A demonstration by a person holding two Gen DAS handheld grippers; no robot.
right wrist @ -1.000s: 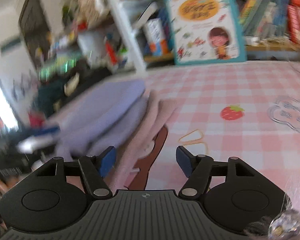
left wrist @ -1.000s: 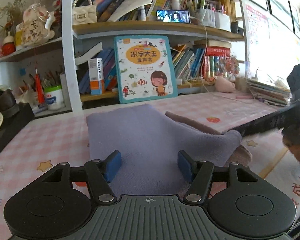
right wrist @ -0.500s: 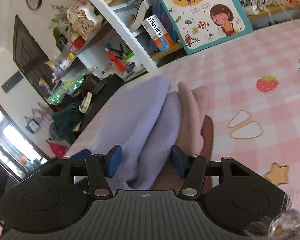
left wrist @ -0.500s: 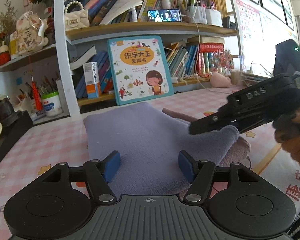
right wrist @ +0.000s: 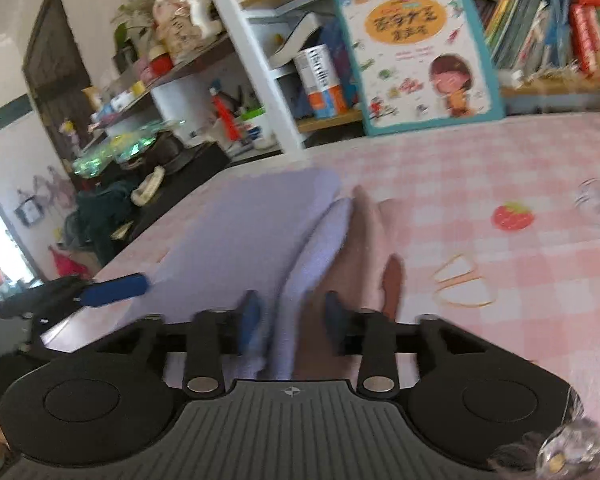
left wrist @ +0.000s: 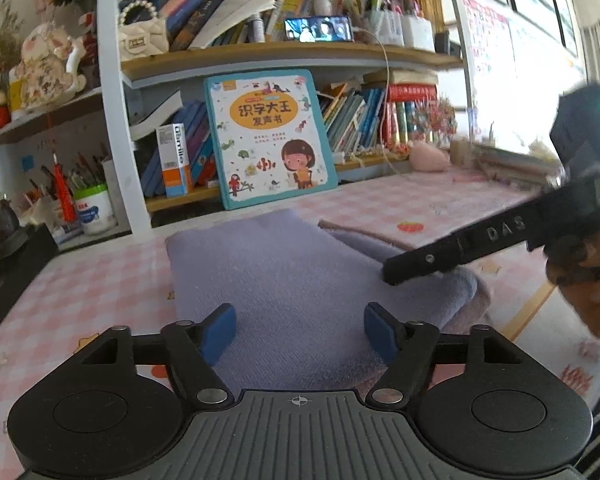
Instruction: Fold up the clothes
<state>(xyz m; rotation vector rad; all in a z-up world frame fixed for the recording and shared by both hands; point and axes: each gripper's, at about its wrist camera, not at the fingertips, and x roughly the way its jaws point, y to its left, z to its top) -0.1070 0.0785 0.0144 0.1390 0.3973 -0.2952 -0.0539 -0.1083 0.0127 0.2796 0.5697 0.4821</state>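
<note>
Pink-checked counter [left wrist: 100, 280] under cluttered bookshelves. Folded lavender knit garment [left wrist: 292, 280] lies mid-counter atop a pinkish-brown one [right wrist: 376, 240]. Left gripper [left wrist: 300, 334] fingers opening wide, straddling the near edge, gripping nothing, probably letting go. Right gripper [right wrist: 290, 318] fingers closing around the stack's right-hand fold, likely to pinch it.

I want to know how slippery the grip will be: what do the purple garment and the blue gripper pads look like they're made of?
Purple garment: seemingly a soft knit or fleece, matte, with fine ribbed texture and thick rounded folds. Blue pads of the left gripper: probably rubber or soft plastic, smooth and dull, no shine.
</note>
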